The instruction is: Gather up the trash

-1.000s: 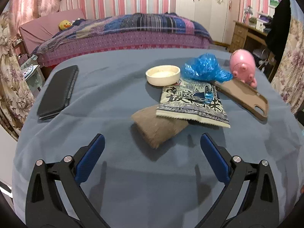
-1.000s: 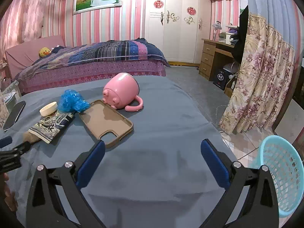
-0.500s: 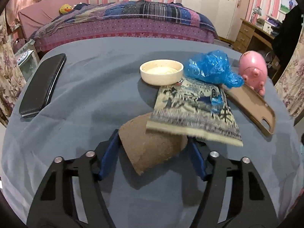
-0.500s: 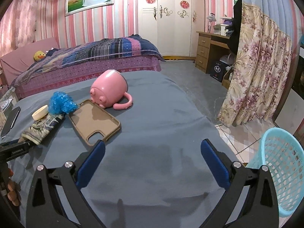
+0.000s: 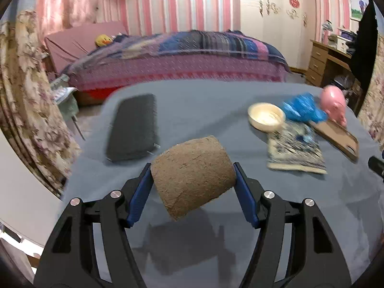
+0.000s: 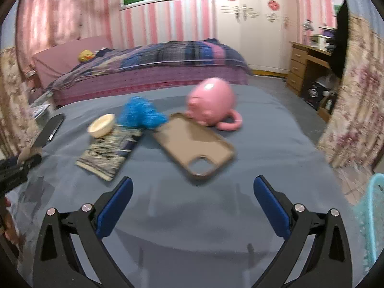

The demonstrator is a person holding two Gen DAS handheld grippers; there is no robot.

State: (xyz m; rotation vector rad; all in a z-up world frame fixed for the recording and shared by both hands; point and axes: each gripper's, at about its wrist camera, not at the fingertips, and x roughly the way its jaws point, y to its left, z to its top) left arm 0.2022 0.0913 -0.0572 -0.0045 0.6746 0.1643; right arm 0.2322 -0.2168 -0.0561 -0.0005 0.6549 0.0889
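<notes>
The bench [image 5: 206,100], covered in grey-blue cloth, fills the middle of both views. In the left wrist view the left claw [image 5: 193,180] is clenched on the brown fibrous wad [image 5: 192,175], which is held clear of the cloth at frame centre; a shadow is cast below it. The jaws have just been closing, with the wad between them. The right claw [image 6: 193,196] is spread wide at the bottom of its frame, with nothing between the pads.

At lower right of the right wrist view a sliver of the teal basket [image 6: 374,218] is seen, probably the destination. The wad appears soft, so the squeeze is best kept firm and the carry kept low and steady across the bench.

The printed packet [image 5: 296,147] and the blue crumpled bag [image 5: 303,110], at right, are judged trash not yet collected.
</notes>
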